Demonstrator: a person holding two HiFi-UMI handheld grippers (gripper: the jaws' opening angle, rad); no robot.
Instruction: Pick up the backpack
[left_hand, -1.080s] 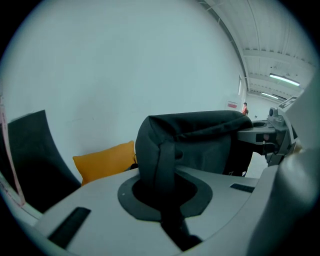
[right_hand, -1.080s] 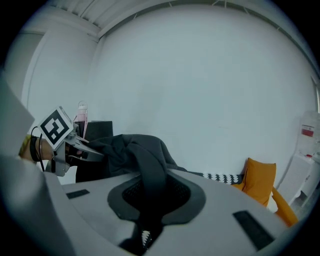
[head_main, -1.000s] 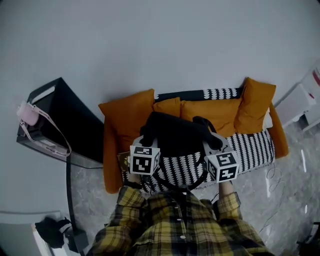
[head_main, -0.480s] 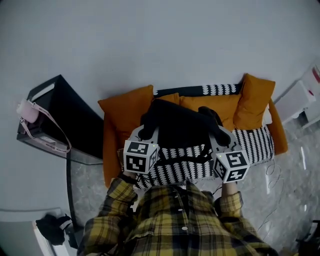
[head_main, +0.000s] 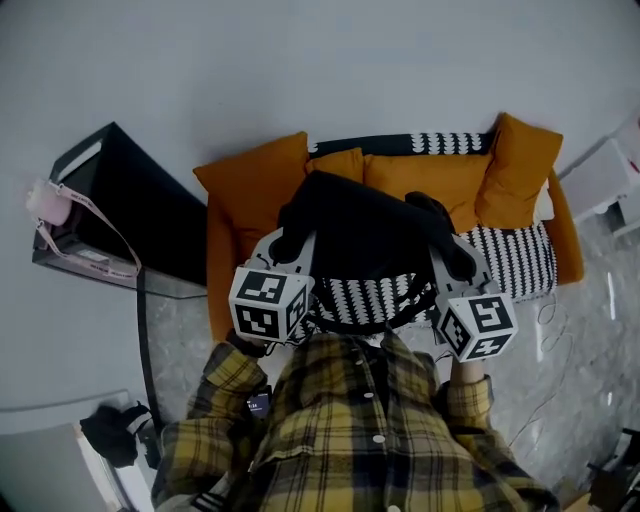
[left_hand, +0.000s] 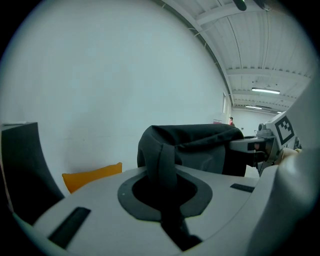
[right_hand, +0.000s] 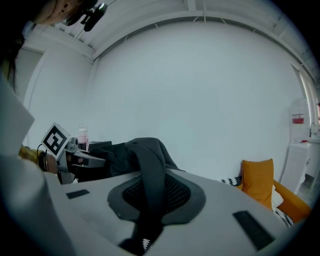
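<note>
- Behind you is a big white wall (head_main: 300, 70), and under it sits the stripy sofa (head_main: 520, 265) with orange cushions (head_main: 255, 190). Where is the backpack (head_main: 360, 235) now?

- It hangs between my two grippers, over the sofa seat and close to my chest. A moment ago it was lower and nearer the seat. Both my hands are coming up, and the bag comes up with them.

- Are you holding it tight?

- Yes. My left gripper (head_main: 290, 248) is squeezed on one black strap (left_hand: 165, 160). My right gripper (head_main: 452, 258) is squeezed on the other strap (right_hand: 150, 170). Each strap runs right through the jaws, so neither one is let go.

- Does the bag still touch the sofa?

- I can't see under it, because the bag hides that bit of the seat. I think it is off, since the whole bag looks higher and nearer to me than before.

- So is the job done?

- Almost, I think. The bag is picked up and both grips look good. Now I just need to keep squeezing and keep both sides level, so it doesn't tip or slip out.
</note>
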